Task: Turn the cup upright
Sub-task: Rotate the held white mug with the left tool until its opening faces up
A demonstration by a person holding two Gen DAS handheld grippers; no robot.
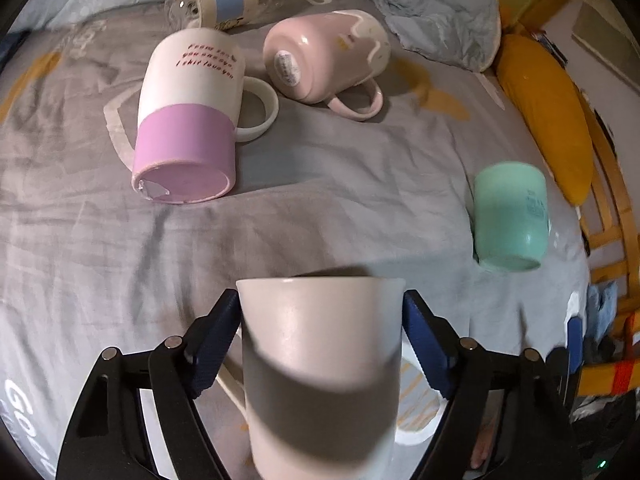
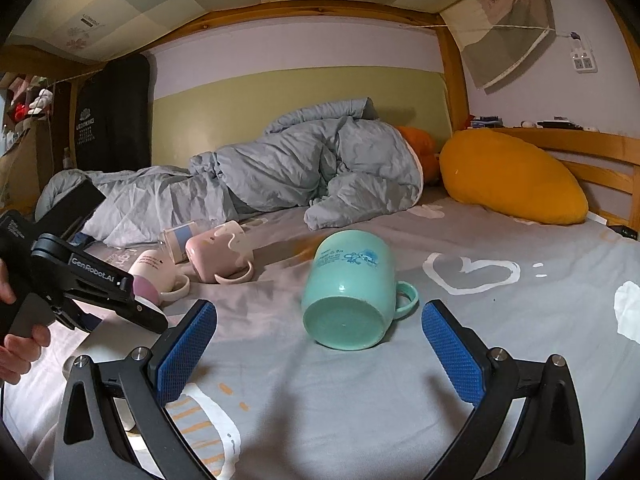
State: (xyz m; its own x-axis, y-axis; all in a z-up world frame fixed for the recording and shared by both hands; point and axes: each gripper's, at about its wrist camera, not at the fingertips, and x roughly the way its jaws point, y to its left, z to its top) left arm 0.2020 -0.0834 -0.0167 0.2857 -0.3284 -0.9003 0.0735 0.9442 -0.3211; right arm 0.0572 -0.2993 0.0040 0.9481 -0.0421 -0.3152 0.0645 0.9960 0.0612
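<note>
My left gripper (image 1: 321, 312) is shut on a white cup with a grey band (image 1: 320, 360), rim pointing away, held above the grey bedsheet (image 1: 280, 220). A mint green cup (image 2: 350, 290) lies on its side, base toward me, handle to the right; it also shows in the left wrist view (image 1: 509, 216). My right gripper (image 2: 318, 344) is open, its blue pads either side of and just short of the green cup. A white and pink cup (image 1: 188, 116) and a pale pink cup (image 1: 324, 56) lie on their sides farther back.
A clear glass with a blue label (image 1: 216, 2) lies behind the cups. A crumpled grey duvet (image 2: 320, 164) fills the back of the bed. An orange pillow (image 2: 516, 176) lies at the right by the wooden bed frame (image 2: 600, 148).
</note>
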